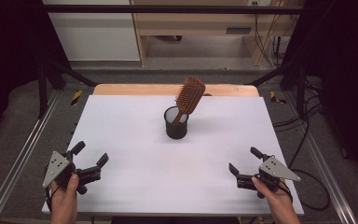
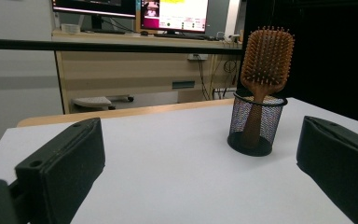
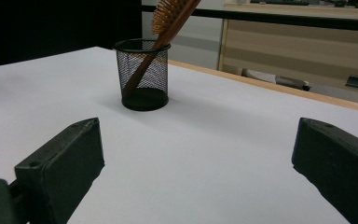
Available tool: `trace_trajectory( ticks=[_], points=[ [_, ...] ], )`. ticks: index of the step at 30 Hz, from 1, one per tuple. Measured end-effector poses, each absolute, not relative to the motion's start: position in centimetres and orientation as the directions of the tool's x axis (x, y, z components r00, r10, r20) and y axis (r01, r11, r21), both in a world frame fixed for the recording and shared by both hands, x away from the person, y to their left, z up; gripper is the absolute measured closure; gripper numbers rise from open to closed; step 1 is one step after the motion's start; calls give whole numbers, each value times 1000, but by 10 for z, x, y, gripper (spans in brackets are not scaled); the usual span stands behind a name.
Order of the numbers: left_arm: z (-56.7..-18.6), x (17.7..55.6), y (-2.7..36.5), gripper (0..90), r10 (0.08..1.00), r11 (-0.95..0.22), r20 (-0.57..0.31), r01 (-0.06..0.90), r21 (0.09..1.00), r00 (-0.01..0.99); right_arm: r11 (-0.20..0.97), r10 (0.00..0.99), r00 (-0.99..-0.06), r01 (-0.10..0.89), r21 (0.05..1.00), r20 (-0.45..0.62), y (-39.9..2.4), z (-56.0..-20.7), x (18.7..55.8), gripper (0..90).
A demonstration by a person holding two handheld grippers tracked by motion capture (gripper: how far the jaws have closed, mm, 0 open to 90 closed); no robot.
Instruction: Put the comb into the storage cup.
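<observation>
Near the table's front edge, left tool (image 1: 90, 160) and right tool (image 1: 244, 160) rest spread, well apart from the hairbrush (image 1: 189, 96).

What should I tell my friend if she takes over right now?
Left tool: open, holding nothing, near the table's front left corner.
Right tool: open, holding nothing, near the front right corner.
Wooden hairbrush: handle down in the black mesh cup, leaning on its rim, at the table's middle, toward the back.
Done: the brush sits in the cup.
Left: nothing is gripped; both tools are well away from the cup.
</observation>
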State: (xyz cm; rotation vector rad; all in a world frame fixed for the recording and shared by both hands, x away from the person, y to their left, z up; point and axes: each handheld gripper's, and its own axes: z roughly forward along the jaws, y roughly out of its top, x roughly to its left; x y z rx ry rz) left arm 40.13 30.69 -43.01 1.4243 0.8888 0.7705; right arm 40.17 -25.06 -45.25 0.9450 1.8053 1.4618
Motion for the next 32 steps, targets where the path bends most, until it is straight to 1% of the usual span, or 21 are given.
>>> trace_trajectory(
  ticks=[14,17,24,28,32],
  points=[
    [-430,401,301,11,865,-8,-16,46,999,501,125,833,-553,169,978,-11,-242,-456,417,26],
    [-430,401,299,11,863,-8,-15,44,999,505,115,834,-552,177,977,2,-239,-457,420,29],
    [-430,401,293,11,854,-12,-13,44,999,520,125,830,-557,179,976,-4,-233,-459,428,33],
    [-430,401,290,11,850,4,-31,51,999,526,129,826,-564,186,974,-2,-230,-460,429,34],
    [-431,402,289,11,848,2,-31,55,998,529,152,818,-575,188,970,-17,-229,-461,428,33]
  ],
)
